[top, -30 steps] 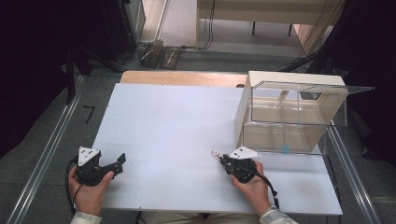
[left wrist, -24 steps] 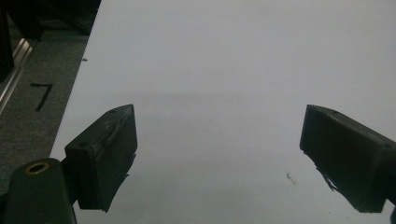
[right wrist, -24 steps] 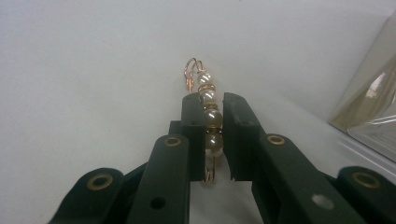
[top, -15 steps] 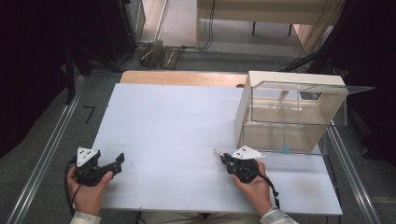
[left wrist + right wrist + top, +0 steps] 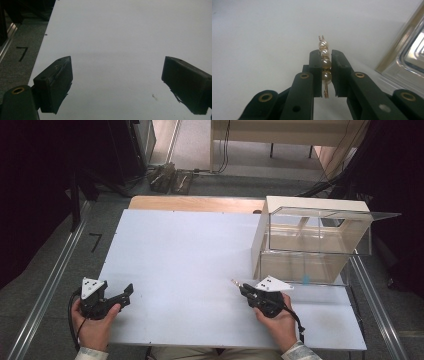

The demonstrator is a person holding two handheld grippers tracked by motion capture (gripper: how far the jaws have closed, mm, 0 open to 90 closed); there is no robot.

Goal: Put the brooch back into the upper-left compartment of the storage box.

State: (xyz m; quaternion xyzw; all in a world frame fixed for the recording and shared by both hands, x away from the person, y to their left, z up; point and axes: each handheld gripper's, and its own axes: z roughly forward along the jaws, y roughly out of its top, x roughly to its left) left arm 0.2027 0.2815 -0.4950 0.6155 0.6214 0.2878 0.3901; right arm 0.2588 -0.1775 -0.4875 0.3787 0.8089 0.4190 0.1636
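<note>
White tabletop (image 5: 190, 270), with a clear acrylic box (image 5: 315, 240) at 2 o'clock. Your right gripper (image 5: 323, 72), at 5 o'clock on the table, has its jaws pinching a pearl hair clip (image 5: 324, 63) of four pearls on gold wire, tip projecting beyond the jaws. Your left gripper (image 5: 117, 82), at 7 o'clock, has its jaws spread wide over bare tabletop, holding nothing.

A clear box (image 5: 315, 240) stands on the table's (image 5: 190, 250) far right.

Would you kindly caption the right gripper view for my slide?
Right gripper shut on a pearl hairpin above the white table.
</note>
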